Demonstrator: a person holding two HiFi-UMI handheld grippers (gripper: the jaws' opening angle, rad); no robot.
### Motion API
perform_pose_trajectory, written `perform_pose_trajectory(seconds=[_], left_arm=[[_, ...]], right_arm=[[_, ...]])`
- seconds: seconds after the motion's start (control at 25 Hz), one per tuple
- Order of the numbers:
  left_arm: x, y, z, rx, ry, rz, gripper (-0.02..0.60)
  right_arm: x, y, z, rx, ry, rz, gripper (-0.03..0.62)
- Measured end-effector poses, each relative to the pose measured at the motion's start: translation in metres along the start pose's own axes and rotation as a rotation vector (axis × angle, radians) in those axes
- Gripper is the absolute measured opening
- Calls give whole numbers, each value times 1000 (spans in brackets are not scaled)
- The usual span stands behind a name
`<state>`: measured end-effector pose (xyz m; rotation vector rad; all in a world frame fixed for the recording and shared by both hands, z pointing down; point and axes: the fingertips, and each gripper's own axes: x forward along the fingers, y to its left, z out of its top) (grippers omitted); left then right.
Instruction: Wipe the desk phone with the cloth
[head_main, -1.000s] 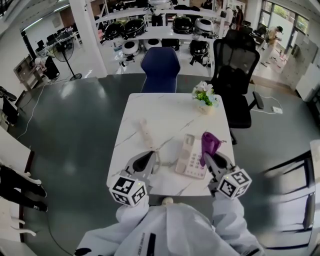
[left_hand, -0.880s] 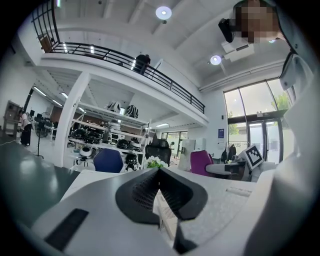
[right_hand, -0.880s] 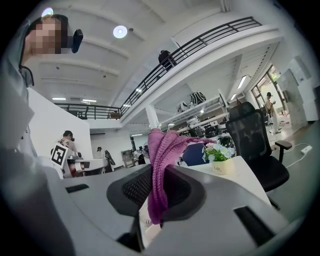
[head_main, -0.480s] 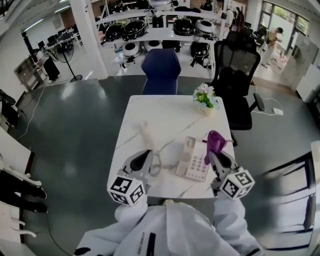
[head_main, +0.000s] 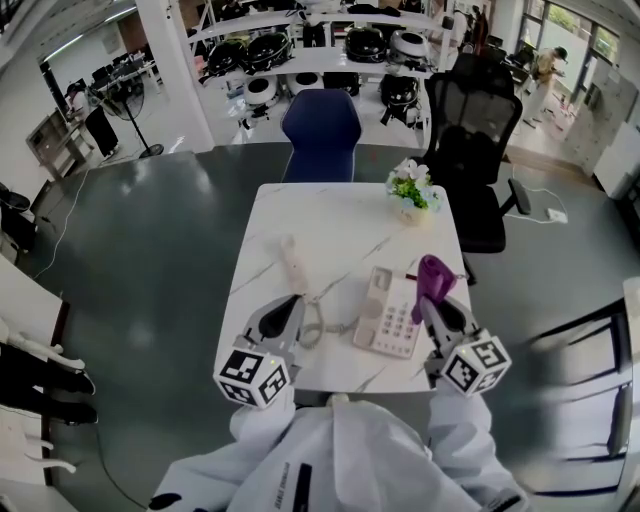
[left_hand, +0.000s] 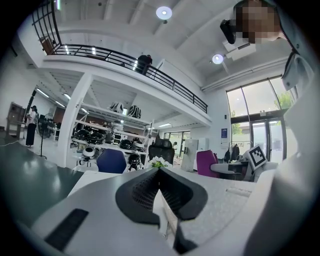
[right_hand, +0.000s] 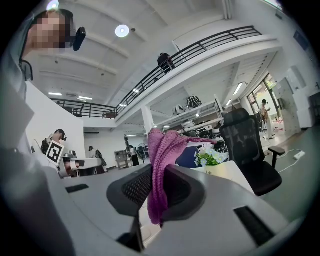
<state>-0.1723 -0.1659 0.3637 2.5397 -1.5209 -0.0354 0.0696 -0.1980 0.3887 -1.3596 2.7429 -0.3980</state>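
Here, the left gripper (head_main: 288, 308) is held over the near left part of the white marble table (head_main: 330, 215). Its jaws are brought together with nothing between them; in the left gripper view its dark pads (left_hand: 142, 192) meet at the tips. Just beyond it lies the cream handset (head_main: 293, 267), off its cradle and flat on the tabletop. A coiled cord (head_main: 318, 326) runs from there toward the desk phone (head_main: 390, 315). The phone sits between the two grippers near the table's front edge, keypad facing up. At its right edge is the right gripper (head_main: 430, 303), with its jaws clamped on the purple cloth (head_main: 432, 276). In the right gripper view the cloth (right_hand: 161, 150) stands up in a bunched fold above the pads and hangs a little below them. Whether the cloth touches the phone cannot be told. Farther back on the right, a small pot of flowers (head_main: 411, 192) stands near the table's far corner. A black office chair (head_main: 470, 130) is behind it.
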Motion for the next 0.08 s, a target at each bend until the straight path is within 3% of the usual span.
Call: perform_pose_trajectory(seconds=[0.08], left_arm=[[0,0,0,-1,0,0,-3]], right_arm=[[0,-2,0,0,1,-5,40]])
